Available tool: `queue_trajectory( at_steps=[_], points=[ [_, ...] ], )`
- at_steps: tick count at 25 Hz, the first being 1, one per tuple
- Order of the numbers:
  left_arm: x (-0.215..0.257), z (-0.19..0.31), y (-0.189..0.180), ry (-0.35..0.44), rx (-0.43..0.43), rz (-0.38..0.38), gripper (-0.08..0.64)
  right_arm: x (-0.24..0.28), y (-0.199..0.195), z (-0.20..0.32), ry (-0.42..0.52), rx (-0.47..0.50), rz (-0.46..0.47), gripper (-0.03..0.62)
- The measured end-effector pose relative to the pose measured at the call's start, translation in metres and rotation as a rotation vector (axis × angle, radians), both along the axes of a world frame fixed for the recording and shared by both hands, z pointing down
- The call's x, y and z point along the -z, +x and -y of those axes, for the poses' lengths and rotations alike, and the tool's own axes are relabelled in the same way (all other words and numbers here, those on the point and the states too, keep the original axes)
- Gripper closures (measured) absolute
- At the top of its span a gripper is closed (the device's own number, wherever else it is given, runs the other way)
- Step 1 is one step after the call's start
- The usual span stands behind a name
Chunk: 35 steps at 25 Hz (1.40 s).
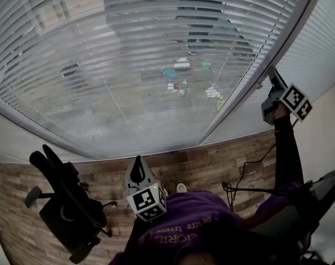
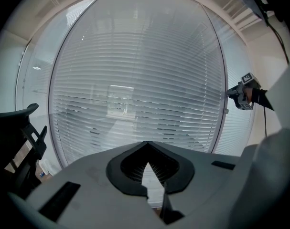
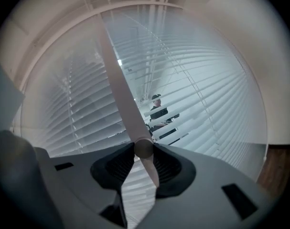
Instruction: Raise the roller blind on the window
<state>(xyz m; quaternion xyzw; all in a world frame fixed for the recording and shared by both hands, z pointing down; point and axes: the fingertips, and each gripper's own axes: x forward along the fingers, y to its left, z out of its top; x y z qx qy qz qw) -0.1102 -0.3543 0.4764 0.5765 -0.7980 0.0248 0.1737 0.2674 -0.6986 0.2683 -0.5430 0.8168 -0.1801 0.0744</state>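
Note:
A white slatted blind (image 1: 156,65) hangs down over the whole window, and the street outside shows through its tilted slats. My right gripper (image 1: 272,75) is raised at the blind's right edge beside the window post. In the right gripper view its jaws (image 3: 144,148) are shut on the blind's thin pale wand (image 3: 117,80), which runs up and left from between them. My left gripper (image 1: 137,162) is held low in front of me, pointing at the blind from a distance. Its jaws (image 2: 145,144) meet at the tips with nothing between them.
A black office chair (image 1: 68,203) stands on the wooden floor (image 1: 211,164) at the lower left, and it also shows at the left edge of the left gripper view (image 2: 20,142). A dark cable (image 1: 250,167) lies on the floor at the right, near a white wall (image 1: 327,148).

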Motion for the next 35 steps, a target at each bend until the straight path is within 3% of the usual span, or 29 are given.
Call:
queue_trajectory(
  at_steps=[10, 13, 24, 26, 31, 33, 35],
  points=[
    [-0.002, 0.000, 0.000, -0.003, 0.000, -0.003, 0.560, -0.003, 0.003, 0.001, -0.109, 0.003, 0.393, 0.468],
    [-0.002, 0.001, 0.000, -0.004, -0.002, -0.006, 0.560, -0.003, 0.003, 0.002, -0.120, 0.007, 0.425, 0.468],
    [-0.003, 0.003, 0.002, -0.005, -0.015, -0.003, 0.560, -0.007, 0.004, 0.003, -0.226, 0.046, 0.685, 0.468],
    [-0.003, 0.003, 0.002, -0.004, -0.017, -0.003, 0.560, -0.006, 0.004, 0.003, -0.203, 0.051, 0.644, 0.468],
    [-0.003, 0.003, 0.002, -0.006, -0.017, -0.002, 0.560, -0.014, -0.004, -0.003, -0.081, 0.102, 0.305, 0.466],
    [-0.002, 0.002, 0.001, -0.007, -0.016, 0.001, 0.559, -0.019, -0.002, -0.006, -0.029, 0.086, 0.116, 0.465],
    [-0.002, 0.001, 0.001, -0.006, -0.016, 0.003, 0.560, -0.017, 0.003, -0.007, 0.084, 0.045, -0.200, 0.460]
  ],
)
